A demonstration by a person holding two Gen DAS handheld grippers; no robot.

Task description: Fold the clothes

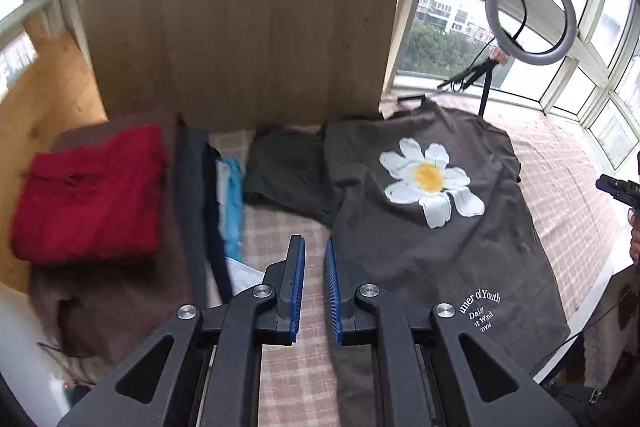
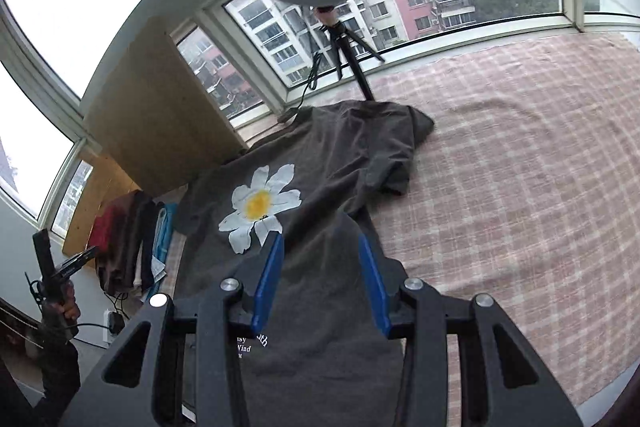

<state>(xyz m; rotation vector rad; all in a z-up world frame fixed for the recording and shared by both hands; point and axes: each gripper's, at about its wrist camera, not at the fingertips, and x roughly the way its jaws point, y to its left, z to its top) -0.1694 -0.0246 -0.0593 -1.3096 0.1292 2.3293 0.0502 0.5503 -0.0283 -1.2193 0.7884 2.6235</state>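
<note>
L wrist view: L claw (image 1: 316,259), jaws nearly closed, narrow gap, nothing between, raised above bed (image 1: 560,195) w/ pink plaid cover. Tee (image 1: 420,235), dk grey, daisy print (image 1: 430,179) + white lettering, spread flat on bed, collar toward window edge; L sleeve (image 1: 284,171) bunched out toward the stack. Stack (image 1: 120,211) of folded clothes by bed's L edge, red piece on top; blurred. Wood board (image 1: 240,27) upright at bed's far edge. Ring light (image 1: 532,15) on tripod, far R.

R wrist view: R claw (image 2: 320,259) released, jaws apart, empty, above tee (image 2: 320,307) lower half. R sleeve (image 2: 396,163) folded in, rumpled. Stack (image 2: 124,247) at L; L claw's hand (image 2: 66,307) at frame's L edge.
</note>
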